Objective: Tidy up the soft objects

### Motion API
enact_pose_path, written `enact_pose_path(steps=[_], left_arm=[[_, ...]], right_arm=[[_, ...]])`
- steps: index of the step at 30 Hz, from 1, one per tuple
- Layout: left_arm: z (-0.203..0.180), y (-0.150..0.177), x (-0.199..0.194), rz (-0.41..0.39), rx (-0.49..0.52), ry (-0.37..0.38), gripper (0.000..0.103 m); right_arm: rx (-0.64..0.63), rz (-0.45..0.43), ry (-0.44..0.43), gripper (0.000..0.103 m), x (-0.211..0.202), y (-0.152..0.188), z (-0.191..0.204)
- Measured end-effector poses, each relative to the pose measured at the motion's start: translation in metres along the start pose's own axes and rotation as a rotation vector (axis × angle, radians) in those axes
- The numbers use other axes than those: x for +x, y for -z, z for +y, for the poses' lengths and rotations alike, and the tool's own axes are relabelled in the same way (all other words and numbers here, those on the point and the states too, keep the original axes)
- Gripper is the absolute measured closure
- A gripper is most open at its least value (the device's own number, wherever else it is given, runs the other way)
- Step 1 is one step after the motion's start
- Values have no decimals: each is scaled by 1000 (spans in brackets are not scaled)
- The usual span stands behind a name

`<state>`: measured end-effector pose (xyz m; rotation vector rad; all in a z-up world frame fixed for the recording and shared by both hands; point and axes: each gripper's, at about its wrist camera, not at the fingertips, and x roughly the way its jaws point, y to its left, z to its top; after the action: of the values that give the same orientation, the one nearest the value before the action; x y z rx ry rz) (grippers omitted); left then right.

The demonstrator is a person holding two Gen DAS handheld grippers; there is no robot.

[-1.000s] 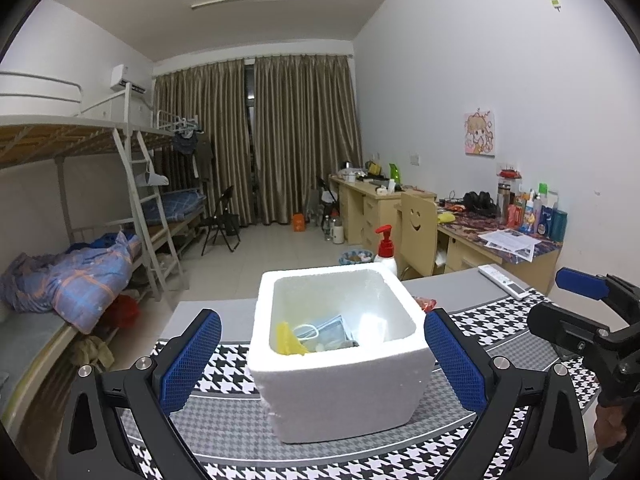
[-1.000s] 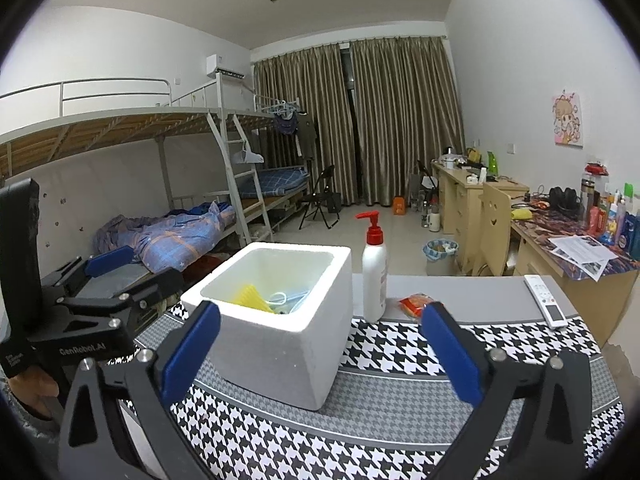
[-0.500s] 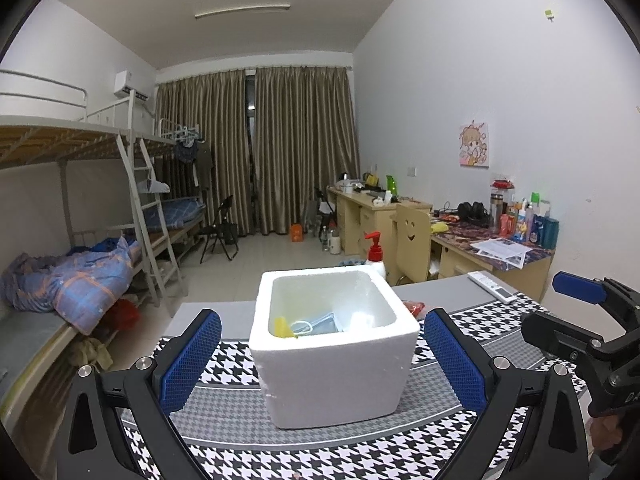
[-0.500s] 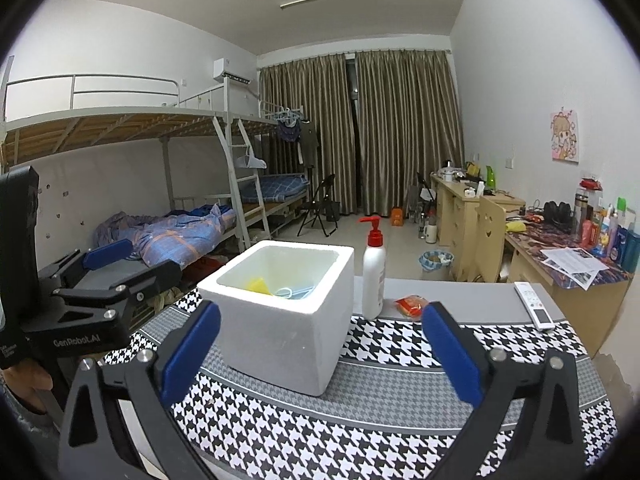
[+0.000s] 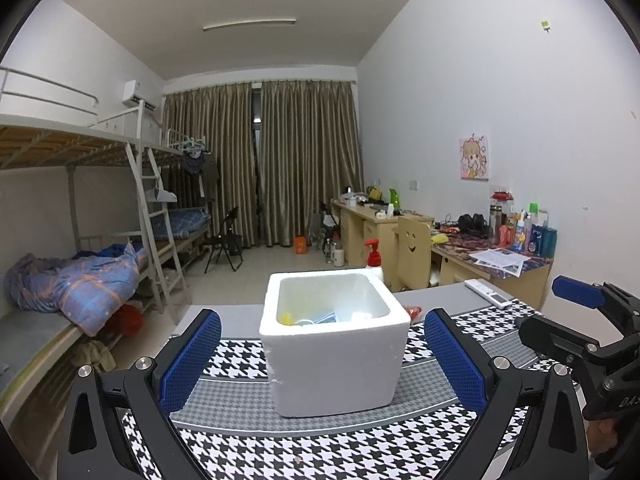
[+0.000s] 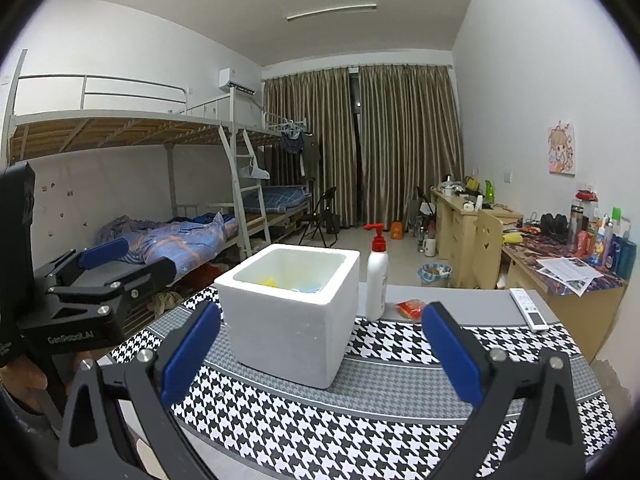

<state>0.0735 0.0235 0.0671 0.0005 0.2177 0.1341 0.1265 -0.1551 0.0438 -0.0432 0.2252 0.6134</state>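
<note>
A white foam box [image 5: 334, 344] stands on the houndstooth cloth [image 5: 320, 448]; it also shows in the right wrist view [image 6: 292, 312]. Inside lie a yellow soft item [image 5: 285, 317] and a blue packet [image 5: 326, 317], partly hidden by the box wall. My left gripper [image 5: 322, 360] is open and empty, its blue pads on either side of the box and nearer the camera. My right gripper [image 6: 320, 350] is open and empty, in front of the box. Each gripper shows in the other's view, the right one [image 5: 580, 320] and the left one [image 6: 92, 276].
A white pump bottle with a red top [image 6: 377, 276] stands right behind the box. A red-orange packet [image 6: 410, 307] and a white remote [image 6: 528, 309] lie on the grey table beyond the cloth. Bunk beds stand left, desks right.
Both grippers have pulled back and tilted up from the box, so less of its inside shows. Both stay open and empty.
</note>
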Motion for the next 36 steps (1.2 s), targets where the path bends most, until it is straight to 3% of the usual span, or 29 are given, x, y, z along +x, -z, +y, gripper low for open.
enact_pose_path(steps=[17, 36], left_arm=[[-8, 28, -43, -37, 16, -22, 1], [-5, 53, -55, -18, -15, -35, 1]], right_arm=[[9, -27, 5, 1, -33, 23, 13], [-18, -45, 22, 1, -45, 50, 26]])
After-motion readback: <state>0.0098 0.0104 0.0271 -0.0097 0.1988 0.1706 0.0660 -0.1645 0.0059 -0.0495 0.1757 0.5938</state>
